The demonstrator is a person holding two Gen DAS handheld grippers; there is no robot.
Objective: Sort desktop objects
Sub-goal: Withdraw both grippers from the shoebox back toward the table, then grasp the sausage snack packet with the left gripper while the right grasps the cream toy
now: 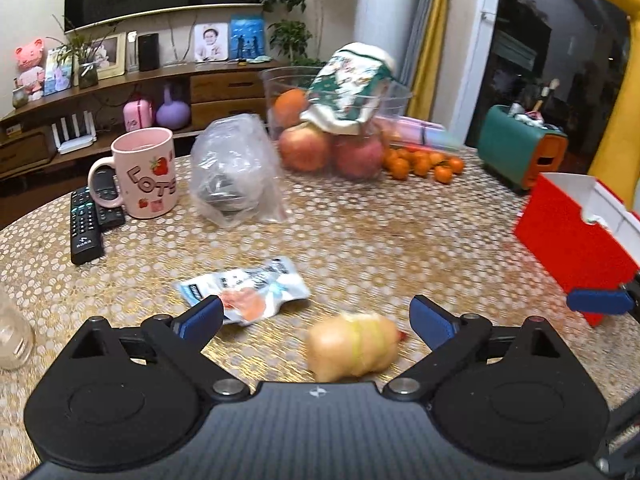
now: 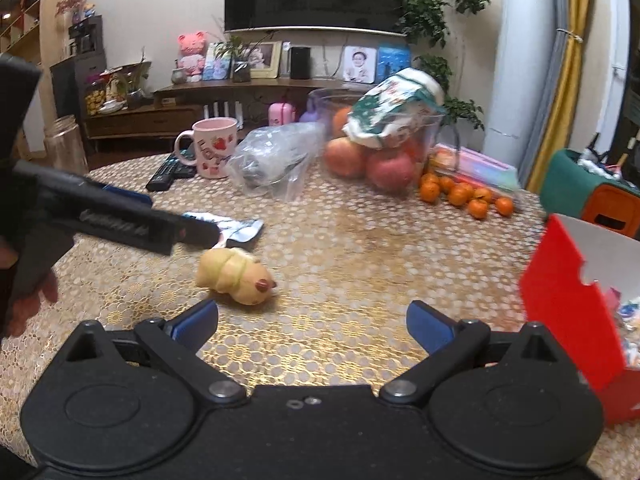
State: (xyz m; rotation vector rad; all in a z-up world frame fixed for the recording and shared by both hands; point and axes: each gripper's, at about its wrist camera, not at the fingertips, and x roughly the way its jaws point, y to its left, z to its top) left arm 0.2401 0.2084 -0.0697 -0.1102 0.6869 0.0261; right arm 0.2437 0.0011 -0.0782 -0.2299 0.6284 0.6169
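A small yellow plush toy (image 1: 352,347) lies on the gold patterned table between the open fingers of my left gripper (image 1: 318,316). It also shows in the right wrist view (image 2: 236,276), just beyond the left gripper's fingers (image 2: 196,234). A white snack packet (image 1: 246,290) lies to its left, partly behind the left finger. A red open box (image 1: 576,236) stands at the right; in the right wrist view (image 2: 568,304) it holds some small items. My right gripper (image 2: 312,324) is open and empty over bare table, left of the box.
A pink mug (image 1: 146,172) and two remotes (image 1: 86,224) sit at the left. A clear plastic bag (image 1: 234,172), a bowl of apples (image 1: 332,120) with a green packet on top, small oranges (image 1: 424,162) and a green case (image 1: 520,152) line the back. A glass jar (image 1: 12,336) stands near left.
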